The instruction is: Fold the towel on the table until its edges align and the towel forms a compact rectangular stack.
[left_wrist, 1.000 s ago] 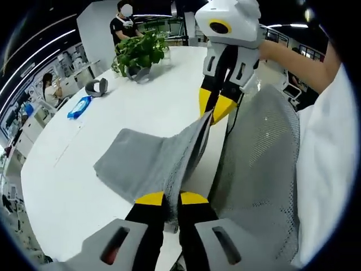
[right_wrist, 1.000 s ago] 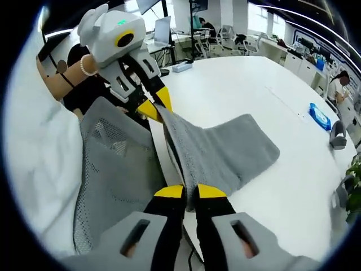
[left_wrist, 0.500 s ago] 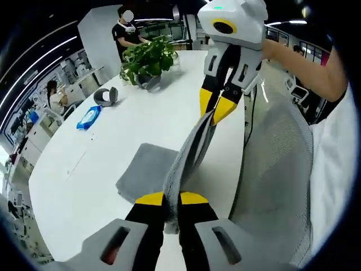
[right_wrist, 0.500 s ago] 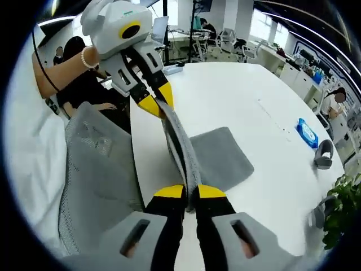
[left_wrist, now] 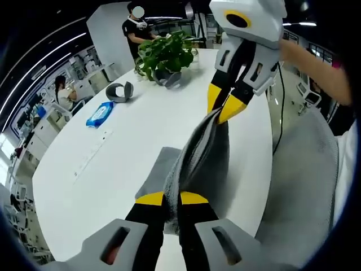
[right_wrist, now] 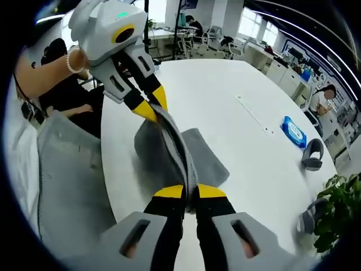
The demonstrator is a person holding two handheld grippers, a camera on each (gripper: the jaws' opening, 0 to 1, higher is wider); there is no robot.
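In the left gripper view, my left gripper (left_wrist: 172,199) is clamped on one corner of the grey towel (left_wrist: 197,164); in the right gripper view, my right gripper (right_wrist: 190,192) is clamped on the neighbouring corner, so the lifted edge runs taut between the two. Since a second ago I have carried that edge up and forward over the white table (left_wrist: 113,169): the towel then lay spread wide towards the far side, and its flat portion has since shrunk to a narrow strip under the raised layer. I judge this to be the middle of a fold, with the held edge travelling towards the opposite edge; the next step calls for lowering both corners level so the edges meet squarely. A grey mesh chair back (right_wrist: 62,169) stands just beside the near table edge. Farther off on the table lie a blue packet (left_wrist: 101,114), a grey headset-like object (left_wrist: 119,91) and a potted plant (left_wrist: 169,53), all well apart from the towel.
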